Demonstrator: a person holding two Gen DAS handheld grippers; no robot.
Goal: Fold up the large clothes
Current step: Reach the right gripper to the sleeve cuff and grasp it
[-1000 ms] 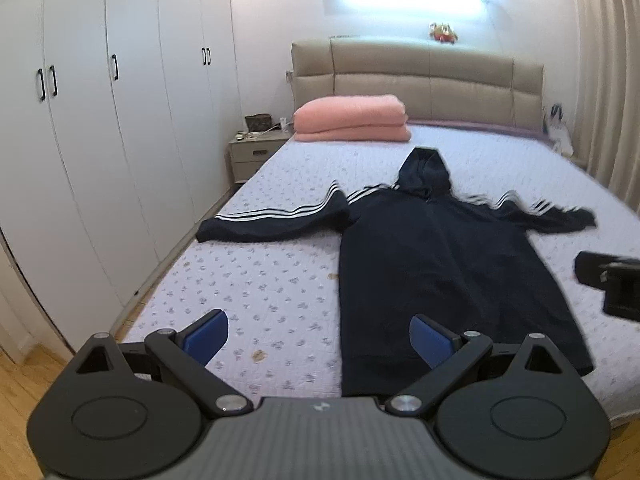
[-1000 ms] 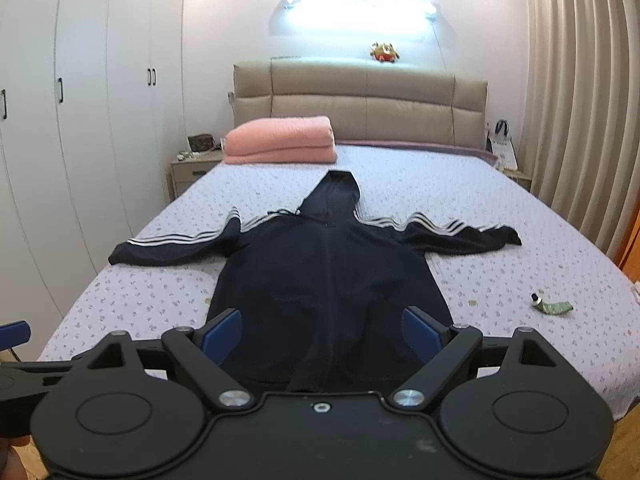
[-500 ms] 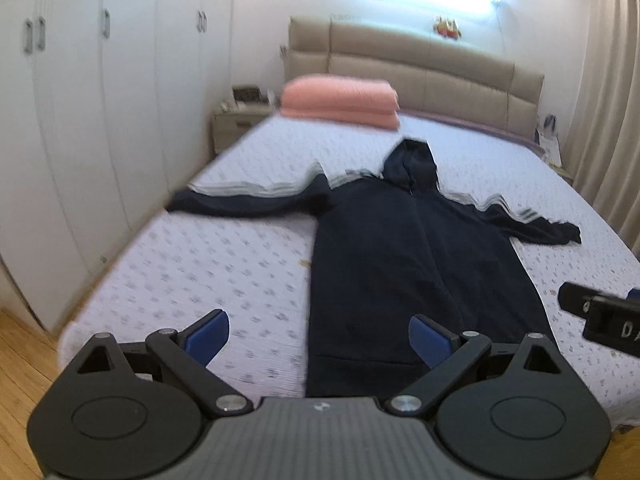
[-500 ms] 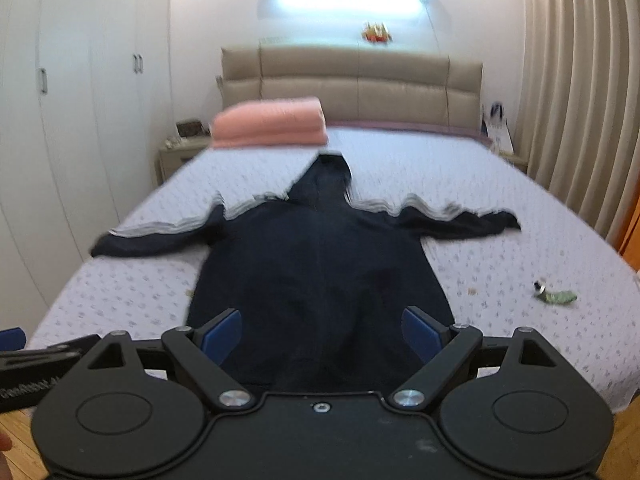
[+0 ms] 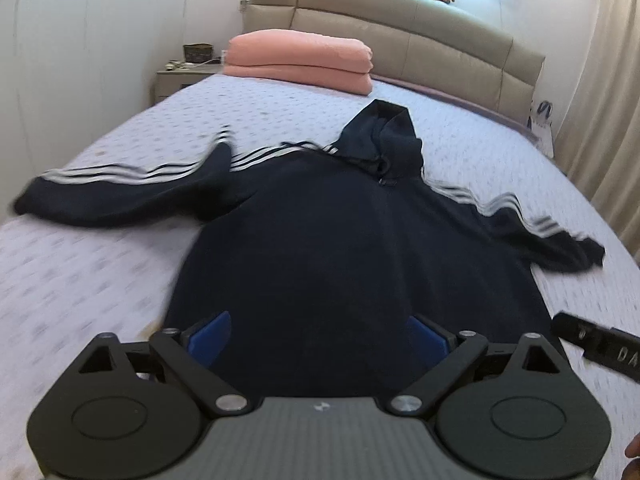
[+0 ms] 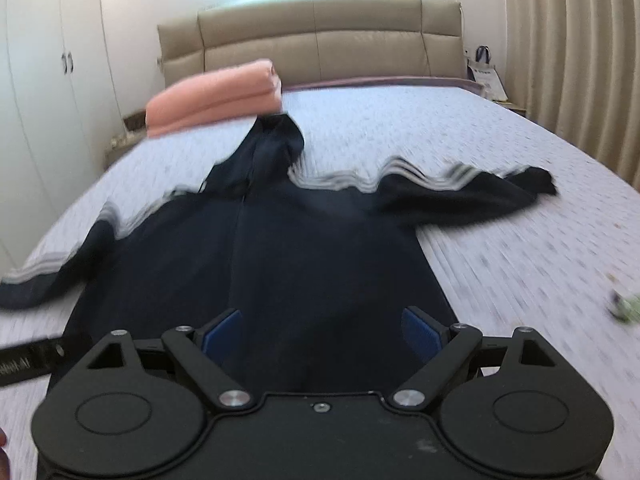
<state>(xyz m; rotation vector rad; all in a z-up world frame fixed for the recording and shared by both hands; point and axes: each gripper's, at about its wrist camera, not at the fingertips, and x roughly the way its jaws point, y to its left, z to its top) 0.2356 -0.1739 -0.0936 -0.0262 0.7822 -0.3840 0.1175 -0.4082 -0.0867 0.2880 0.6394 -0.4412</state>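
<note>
Bright wall light glare above headboard point(image 6: 312, 36); motion blur throughout; fisheye edges dark.

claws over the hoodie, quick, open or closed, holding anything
Left claw: open, holding nothing, above the lower part of the dark hoodie.
Right claw: open, holding nothing, also above the hoodie's lower part.

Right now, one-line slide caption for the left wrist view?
Open left gripper over the hem of a navy striped hoodie spread flat on the bed, pink blanket by the headboard.
</note>
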